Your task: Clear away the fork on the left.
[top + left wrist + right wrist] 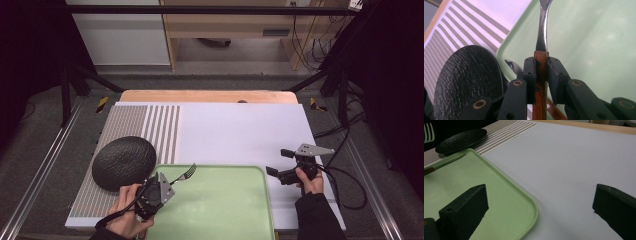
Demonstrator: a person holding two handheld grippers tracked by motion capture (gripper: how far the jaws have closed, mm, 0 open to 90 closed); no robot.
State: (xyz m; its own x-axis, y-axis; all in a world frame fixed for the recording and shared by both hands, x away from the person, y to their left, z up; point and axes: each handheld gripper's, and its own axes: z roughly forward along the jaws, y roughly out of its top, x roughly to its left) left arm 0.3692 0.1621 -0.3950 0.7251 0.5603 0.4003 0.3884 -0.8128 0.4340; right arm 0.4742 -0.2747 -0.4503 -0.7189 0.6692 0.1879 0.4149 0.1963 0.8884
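Note:
A fork (pixel 185 174) with a wooden handle and metal tines is clamped in my left gripper (pixel 167 184), above the near left corner of the green tray (pixel 225 205). In the left gripper view the pads (pixel 530 67) press the brown handle of the fork (pixel 541 37) from both sides. A second utensil (pixel 512 65) with a wooden handle lies on the tray near its left rim and appears as a thin utensil (pixel 447 162) in the right gripper view. My right gripper (pixel 280 162) hovers open and empty over the white mat, just right of the tray (pixel 506 195).
A black textured plate (pixel 124 162) sits on the striped placemat (pixel 125 125) left of the tray. The white mat (pixel 240 130) spreads behind and to the right of the tray. The wooden table edge (pixel 210 96) runs along the back.

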